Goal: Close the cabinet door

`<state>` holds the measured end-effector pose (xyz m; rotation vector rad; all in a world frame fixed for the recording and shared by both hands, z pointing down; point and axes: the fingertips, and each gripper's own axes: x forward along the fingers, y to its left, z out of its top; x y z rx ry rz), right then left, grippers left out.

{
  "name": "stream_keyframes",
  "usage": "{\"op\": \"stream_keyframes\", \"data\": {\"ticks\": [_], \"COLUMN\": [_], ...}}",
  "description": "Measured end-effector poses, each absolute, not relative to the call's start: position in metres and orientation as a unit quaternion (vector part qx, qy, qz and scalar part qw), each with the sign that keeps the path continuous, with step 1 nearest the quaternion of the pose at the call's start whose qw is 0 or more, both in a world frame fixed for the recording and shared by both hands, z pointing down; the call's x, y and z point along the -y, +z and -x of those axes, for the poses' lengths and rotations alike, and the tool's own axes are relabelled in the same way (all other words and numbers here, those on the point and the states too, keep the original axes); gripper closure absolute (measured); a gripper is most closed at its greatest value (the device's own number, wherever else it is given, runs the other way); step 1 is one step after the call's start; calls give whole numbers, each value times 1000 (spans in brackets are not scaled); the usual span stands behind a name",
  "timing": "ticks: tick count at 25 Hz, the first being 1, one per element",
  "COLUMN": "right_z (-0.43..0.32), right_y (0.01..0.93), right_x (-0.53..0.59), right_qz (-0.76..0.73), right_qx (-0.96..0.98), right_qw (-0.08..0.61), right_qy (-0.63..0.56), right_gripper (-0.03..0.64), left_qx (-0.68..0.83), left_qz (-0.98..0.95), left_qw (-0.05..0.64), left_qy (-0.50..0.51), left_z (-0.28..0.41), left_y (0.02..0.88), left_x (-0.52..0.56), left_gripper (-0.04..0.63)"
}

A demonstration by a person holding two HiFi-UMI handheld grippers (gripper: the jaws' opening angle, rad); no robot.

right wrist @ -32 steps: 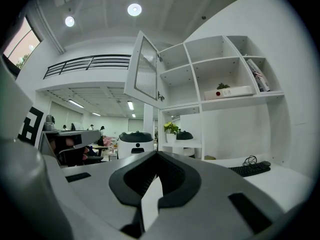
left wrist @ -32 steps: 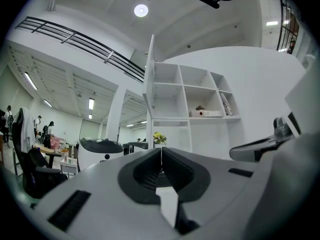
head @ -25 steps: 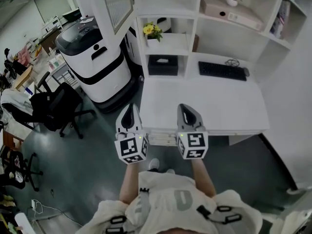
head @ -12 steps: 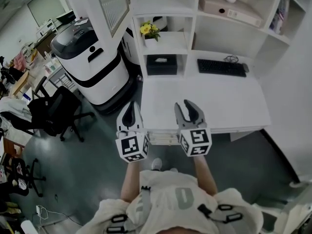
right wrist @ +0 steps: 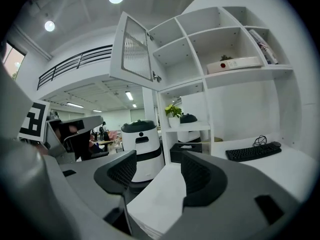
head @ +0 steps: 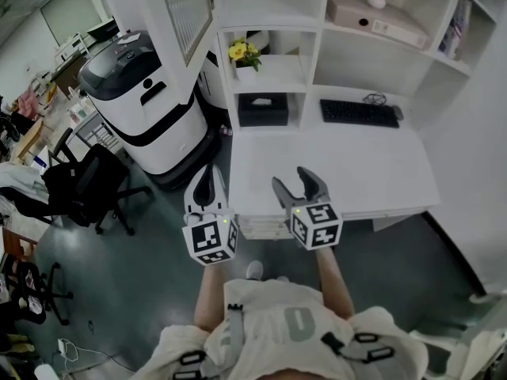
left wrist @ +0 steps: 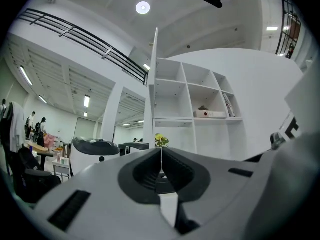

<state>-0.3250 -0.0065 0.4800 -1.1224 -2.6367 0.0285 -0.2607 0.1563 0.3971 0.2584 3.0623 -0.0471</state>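
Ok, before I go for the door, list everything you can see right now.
cabinet door: one, white frame with ribbed pane, swung open at the shelf unit's upper left
shelf unit: one, white, behind the desk
desk: one, white, ahead of both tools
keyboard: one, black, desk's back
tissue box: one, black, lower cubby
flowers: one pot, yellow, cubby above
long box: one, white, upper shelf
machine: one, white and black, floor left of desk
office chair: one, black, far left
left tool: one, grey-white, shut, empty
right tool: one, grey-white, jaws have just been opening, nothing between
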Motion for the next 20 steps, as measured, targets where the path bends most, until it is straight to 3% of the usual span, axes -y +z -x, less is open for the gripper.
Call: {"op": "stream_keyframes", "data": {"ticks": [8, 20], "right_z": [358, 352], "right_y": [429, 196], "right_x": [-16, -78], "right_qz": [396, 468], "right_qx": [909, 874], "right_qw": [123, -100], "right_qy": [51, 82], "right_gripper": [364, 365], "left_qx": [-996, -995], "left_qz": [-82, -96], "left_qw": [22, -5], "left_qy": [-6, 14], "left_z": [269, 274], "left_y": [394, 397], "left_x": [-169, -185], "left_gripper": [589, 591]}}
